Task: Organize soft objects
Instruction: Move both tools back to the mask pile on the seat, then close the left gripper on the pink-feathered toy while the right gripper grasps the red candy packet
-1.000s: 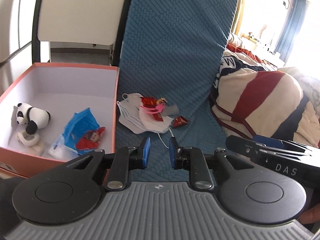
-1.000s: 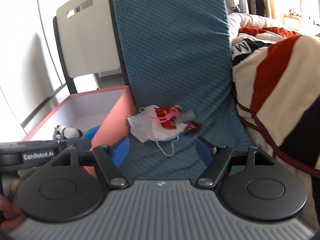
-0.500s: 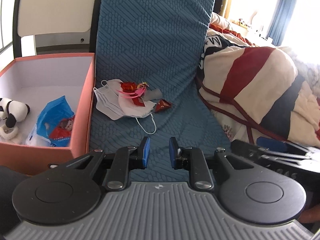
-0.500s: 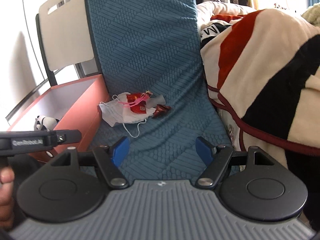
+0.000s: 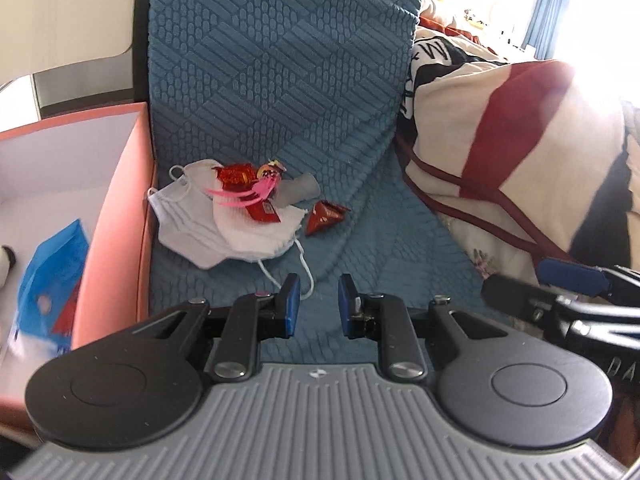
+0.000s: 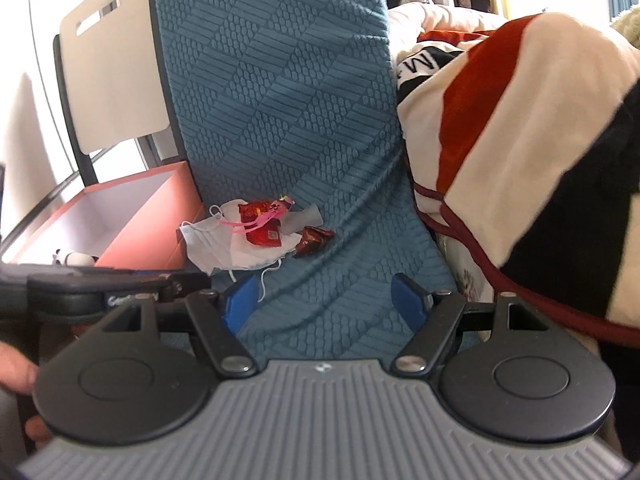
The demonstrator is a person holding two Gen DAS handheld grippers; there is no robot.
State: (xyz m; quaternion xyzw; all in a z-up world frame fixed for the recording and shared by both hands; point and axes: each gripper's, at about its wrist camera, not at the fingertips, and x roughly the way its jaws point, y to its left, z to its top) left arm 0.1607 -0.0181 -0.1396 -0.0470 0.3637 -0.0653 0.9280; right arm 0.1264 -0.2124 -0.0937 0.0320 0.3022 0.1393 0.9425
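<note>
A small heap lies on the blue quilted mat [image 5: 280, 60]: white face masks [image 5: 192, 220], red foil packets [image 5: 236, 174], a pink-tasselled charm [image 5: 256, 192] and a grey cloth scrap [image 5: 302, 188]. A red foil triangle [image 5: 326, 216] sits just right of it. My left gripper [image 5: 318, 304] hovers short of the heap, jaws narrowly apart with nothing between them. My right gripper [image 6: 324, 300] is wide open and empty, also short of the masks [image 6: 212, 244]. The orange box [image 5: 120, 216] to the left holds a blue packet [image 5: 52, 280] and a panda toy [image 6: 76, 258].
A striped red, cream and black blanket [image 5: 520, 140] is bunched along the right of the mat. A white chair back [image 6: 112, 80] stands behind the box. The right gripper's finger [image 5: 568, 276] shows at the left view's right edge. A hand [image 6: 16, 368] is at the lower left.
Both grippers have come forward and down toward the heap, which looks larger. The left view has swung right, so most of the box has slid off its left edge.
</note>
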